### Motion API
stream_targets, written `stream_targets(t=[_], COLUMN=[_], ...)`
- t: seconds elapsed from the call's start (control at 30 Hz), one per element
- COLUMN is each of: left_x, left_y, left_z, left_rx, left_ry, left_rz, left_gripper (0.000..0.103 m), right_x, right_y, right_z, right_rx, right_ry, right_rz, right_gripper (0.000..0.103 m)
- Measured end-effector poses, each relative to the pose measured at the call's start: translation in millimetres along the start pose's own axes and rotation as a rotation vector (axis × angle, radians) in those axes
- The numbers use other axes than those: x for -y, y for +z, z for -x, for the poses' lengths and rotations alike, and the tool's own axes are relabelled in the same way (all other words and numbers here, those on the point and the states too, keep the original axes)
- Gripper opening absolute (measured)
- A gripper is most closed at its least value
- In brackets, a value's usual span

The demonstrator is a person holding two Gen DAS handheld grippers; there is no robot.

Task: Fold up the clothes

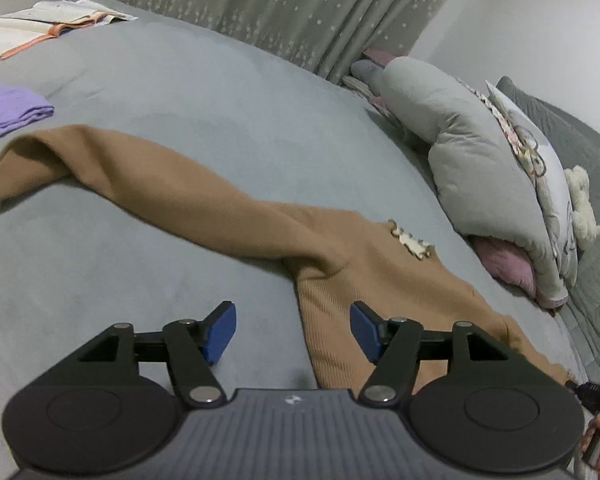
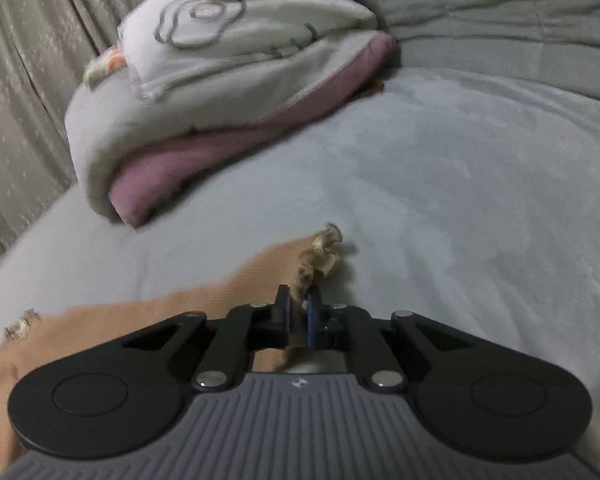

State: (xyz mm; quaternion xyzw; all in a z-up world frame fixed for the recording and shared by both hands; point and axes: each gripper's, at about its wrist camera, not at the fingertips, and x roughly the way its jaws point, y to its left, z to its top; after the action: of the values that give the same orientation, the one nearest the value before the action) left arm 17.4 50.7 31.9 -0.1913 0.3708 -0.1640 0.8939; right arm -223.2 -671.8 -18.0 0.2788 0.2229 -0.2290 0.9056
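A tan ribbed long-sleeved top [image 1: 364, 280] lies spread on the grey bed [image 1: 160, 92], one sleeve stretching far left to its cuff. A cream lace patch [image 1: 412, 242] marks its chest. My left gripper [image 1: 294, 330] is open just above the top's near side edge, one blue pad over bare bedding, the other over tan cloth. In the right wrist view the same top [image 2: 112, 324] runs off to the left, and my right gripper [image 2: 300, 312] is shut on its frilly lace-trimmed edge [image 2: 320, 256], which bunches up ahead of the fingers.
A folded purple garment [image 1: 8, 110] lies at the far left. An open book [image 1: 48, 24] rests at the bed's far corner. A stack of grey and mauve bedding with a pillow [image 1: 492, 168] [image 2: 220, 92] sits by the curtain [image 1: 300, 12]. A person's hand shows bottom right.
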Motion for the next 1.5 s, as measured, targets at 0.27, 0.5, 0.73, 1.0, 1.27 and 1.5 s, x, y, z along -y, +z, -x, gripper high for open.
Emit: stream_targets(t=[0.27, 0.5, 0.73, 1.0, 1.27, 1.5], left_x=[-27.9, -74.0, -146.9, -191.5, -183.9, -191.2], left_y=[0.7, 19.2, 43.7, 83.4, 78.4, 101.1], left_z=[10.9, 15.7, 3.4, -20.4, -1.7, -11.5], left_rx=[0.004, 0.111, 0.263, 0.289, 0.182, 0.232], left_ry=[0.000, 0.056, 0.130, 0.170, 0.140, 0.210], left_rz=[0.081, 0.241, 0.575, 0.752, 0.846, 0.827], left_gripper=[0.064, 0.076, 0.078, 0.072, 0.055, 0.069], right_x=[-26.2, -31.6, -158.0, -241.1, -242.1, -243.9], right_y=[33.1, 22.6, -4.6, -76.5, -106.8, -116.0], right_z=[17.6, 31.2, 80.2, 94.0, 74.2, 72.0], right_rx=[0.092, 0.159, 0.071, -0.068, -0.181, -0.201], right_ry=[-0.234, -0.279, 0.145, 0.409, 0.390, 0.404], right_rz=[0.104, -0.069, 0.037, 0.167, 0.179, 0.185], right_gripper=[0.011, 0.031, 0.051, 0.060, 0.060, 0.060])
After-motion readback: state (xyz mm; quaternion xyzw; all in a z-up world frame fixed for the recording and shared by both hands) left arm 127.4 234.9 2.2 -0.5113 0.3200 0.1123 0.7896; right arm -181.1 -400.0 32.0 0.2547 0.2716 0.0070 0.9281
